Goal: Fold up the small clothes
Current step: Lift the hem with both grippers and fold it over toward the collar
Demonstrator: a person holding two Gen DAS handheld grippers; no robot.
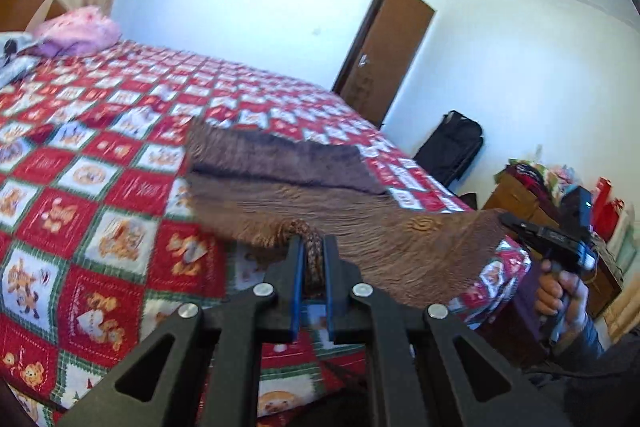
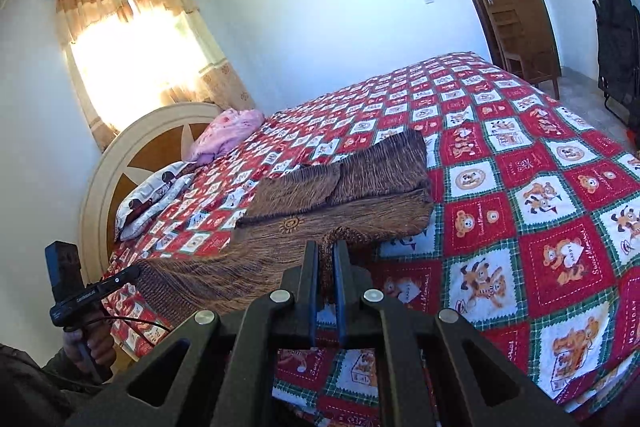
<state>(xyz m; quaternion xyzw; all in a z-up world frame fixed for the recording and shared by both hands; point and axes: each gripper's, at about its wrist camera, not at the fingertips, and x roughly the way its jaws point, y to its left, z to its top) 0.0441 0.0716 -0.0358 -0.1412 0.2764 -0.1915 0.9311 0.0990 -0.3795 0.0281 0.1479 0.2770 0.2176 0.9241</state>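
Jaws of both grippers pinch brown garment over quilted bed

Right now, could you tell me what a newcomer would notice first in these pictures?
Probably the red patchwork bedspread covering the bed, with a brown garment lying across it. Both the left gripper and the right gripper have jaws closed on its near edge. A pink bundle lies near the headboard.

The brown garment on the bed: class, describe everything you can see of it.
The brown garment looks like crinkled, ribbed fabric with embroidered swirl motifs. Its far part lies on the red patchwork bedspread with a darker layer folded over on top. Its near edge is lifted, pinched by the left gripper and the right gripper, both shut on it.
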